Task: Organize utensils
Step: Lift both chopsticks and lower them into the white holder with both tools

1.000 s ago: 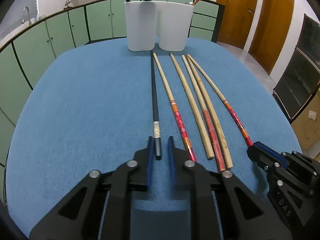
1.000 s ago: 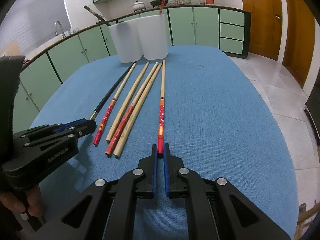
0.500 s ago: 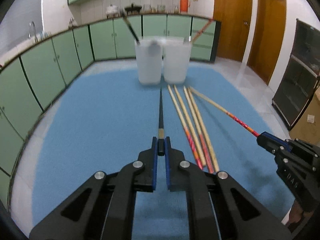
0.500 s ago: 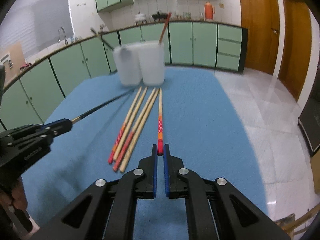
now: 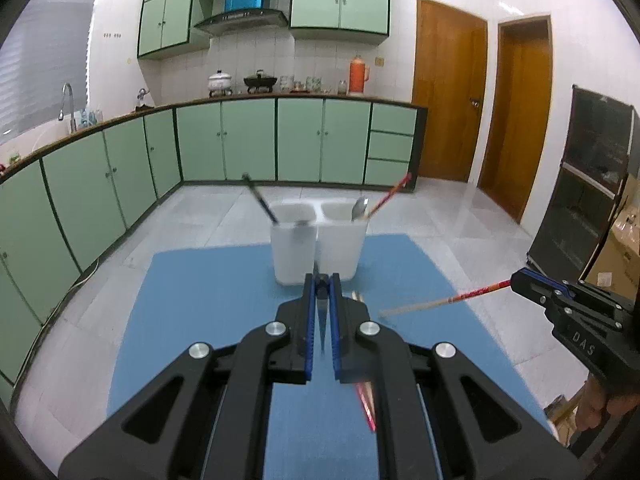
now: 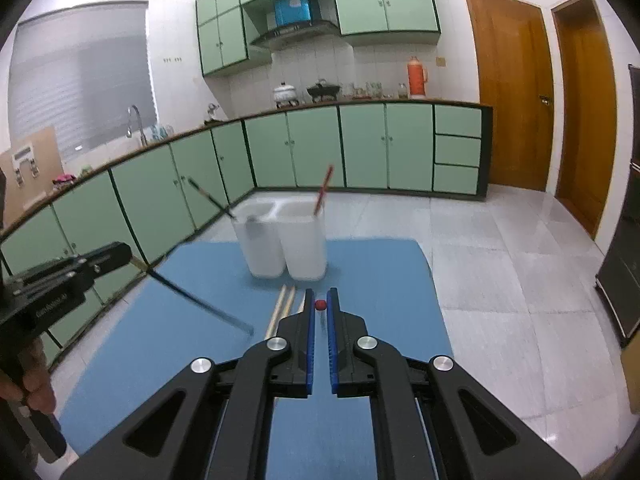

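Note:
My left gripper [image 5: 321,285] is shut on a black chopstick [image 6: 200,304] and holds it raised above the blue table [image 5: 208,304], tip slanting down. My right gripper [image 6: 320,304] is shut on a red-ended wooden chopstick [image 5: 444,300], also lifted, pointing left. Two white holders stand side by side at the far table edge: the left one [image 5: 294,254] has a black chopstick and a spoon, the right one [image 5: 340,244] a spoon and a red-ended chopstick. Several wooden chopsticks [image 6: 282,310] lie on the table, mostly hidden by the grippers.
The table's edges fall off to a grey tiled floor [image 6: 500,260] on all sides. Green kitchen cabinets [image 5: 248,140] line the back and left walls. Wooden doors [image 5: 448,104] stand at the right.
Both grippers have risen and tilted down, each lifting its chopstick off the table. One second ago the left gripper was open around the black chopstick; it then shut on it.

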A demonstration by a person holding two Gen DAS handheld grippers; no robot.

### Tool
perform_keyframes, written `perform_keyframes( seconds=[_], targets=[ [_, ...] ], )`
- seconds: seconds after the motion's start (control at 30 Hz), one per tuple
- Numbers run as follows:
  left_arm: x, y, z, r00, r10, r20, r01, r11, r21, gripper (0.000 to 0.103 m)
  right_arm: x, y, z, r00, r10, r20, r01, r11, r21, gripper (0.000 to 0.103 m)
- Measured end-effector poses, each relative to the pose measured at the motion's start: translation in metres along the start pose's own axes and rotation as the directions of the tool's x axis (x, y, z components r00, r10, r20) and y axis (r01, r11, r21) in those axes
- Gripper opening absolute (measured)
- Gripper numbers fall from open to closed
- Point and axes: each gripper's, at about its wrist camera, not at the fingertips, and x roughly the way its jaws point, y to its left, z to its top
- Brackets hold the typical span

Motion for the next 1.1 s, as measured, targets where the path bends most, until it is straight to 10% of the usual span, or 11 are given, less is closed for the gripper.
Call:
perform_keyframes(
  seconds=[0.63,1.1],
  targets=[
    [-0.003,0.000,0.071,0.989,-0.037,0.146,0.040,0.999,-0.013,0.006,-0.004,0.009,0.098,0.984,0.136,0.116,-0.129,0.989,-0.067,0.005],
    [0.017,-0.004,0.156,0.944,-0.007,0.331,0.018,0.999,-0.030,0.006,0.026,0.006,0.170,0.962,0.131,0.239,-0.127,0.991,-0.030,0.005]
  ],
)
